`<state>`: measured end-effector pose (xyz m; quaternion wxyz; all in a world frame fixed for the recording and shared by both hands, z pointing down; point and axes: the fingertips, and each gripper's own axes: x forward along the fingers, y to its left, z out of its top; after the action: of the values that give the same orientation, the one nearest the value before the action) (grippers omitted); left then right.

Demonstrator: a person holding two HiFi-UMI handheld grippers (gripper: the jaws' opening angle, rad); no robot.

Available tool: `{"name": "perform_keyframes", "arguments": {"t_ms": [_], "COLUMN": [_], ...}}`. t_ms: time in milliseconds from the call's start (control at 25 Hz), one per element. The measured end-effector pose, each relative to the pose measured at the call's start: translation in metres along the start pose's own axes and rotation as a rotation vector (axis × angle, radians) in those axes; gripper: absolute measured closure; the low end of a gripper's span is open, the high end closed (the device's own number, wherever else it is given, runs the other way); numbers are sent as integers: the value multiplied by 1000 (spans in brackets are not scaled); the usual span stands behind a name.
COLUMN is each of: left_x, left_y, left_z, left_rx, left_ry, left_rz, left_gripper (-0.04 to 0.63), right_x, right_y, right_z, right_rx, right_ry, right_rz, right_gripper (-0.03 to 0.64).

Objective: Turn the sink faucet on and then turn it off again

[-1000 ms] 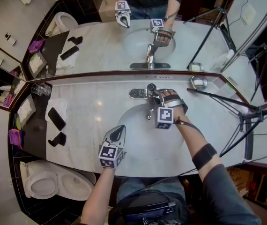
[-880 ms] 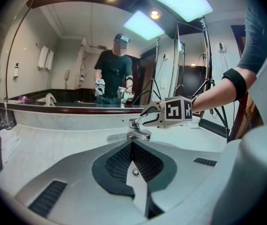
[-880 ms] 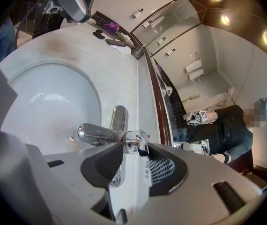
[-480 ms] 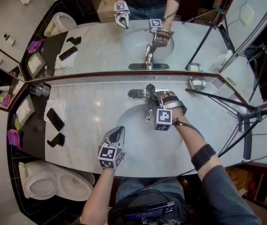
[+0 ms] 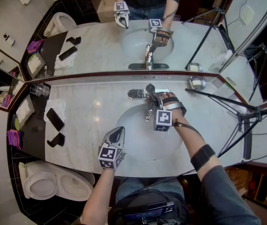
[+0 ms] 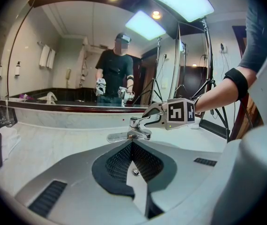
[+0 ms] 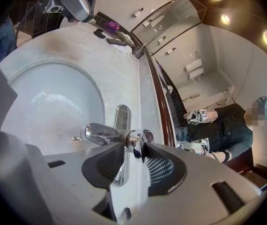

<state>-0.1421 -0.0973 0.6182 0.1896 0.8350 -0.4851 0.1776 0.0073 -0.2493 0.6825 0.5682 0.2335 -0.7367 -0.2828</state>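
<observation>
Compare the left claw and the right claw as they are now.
The right claw is closing around the faucet handle; the left claw is shut and empty. The right claw reaches to the back of the sink; the left claw hangs by its near rim. Both carry marker cubes.

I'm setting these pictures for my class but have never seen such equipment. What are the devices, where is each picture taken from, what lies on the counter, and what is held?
A person stands at a bathroom counter holding a two-jawed clamp in each hand. One picture comes from a camera on the person's head, looking down; the other two come from cameras riding on the clamps. The right hand-held gripper is closing its jaws on the faucet handle, which sits between them. The left hand-held gripper is shut and empty near the front rim of the sink. Glasses, a metal dish and a dark flat item on a white cloth lie on the counter.
</observation>
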Motion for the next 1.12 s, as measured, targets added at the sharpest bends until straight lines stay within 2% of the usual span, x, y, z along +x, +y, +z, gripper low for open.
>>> {"name": "perform_keyframes", "arguments": {"t_ms": [400,880,1120], "left_x": [1,-7,-18], "left_y": [-3,-3,-5], "left_z": [3,-4,1], "left_rx": [-3,1,12], "left_ry": [-7,1,-12], "left_rz": [-5,6,11], "left_gripper": [606,606,606], "right_x": [-4,-3,-15], "right_y": [22,22,27], "right_z": [-2,-4,-4], "right_rx": [0,8,87], "right_ry": [8,21,34], "right_rz": [23,14,5], "right_gripper": [477,474,463]}}
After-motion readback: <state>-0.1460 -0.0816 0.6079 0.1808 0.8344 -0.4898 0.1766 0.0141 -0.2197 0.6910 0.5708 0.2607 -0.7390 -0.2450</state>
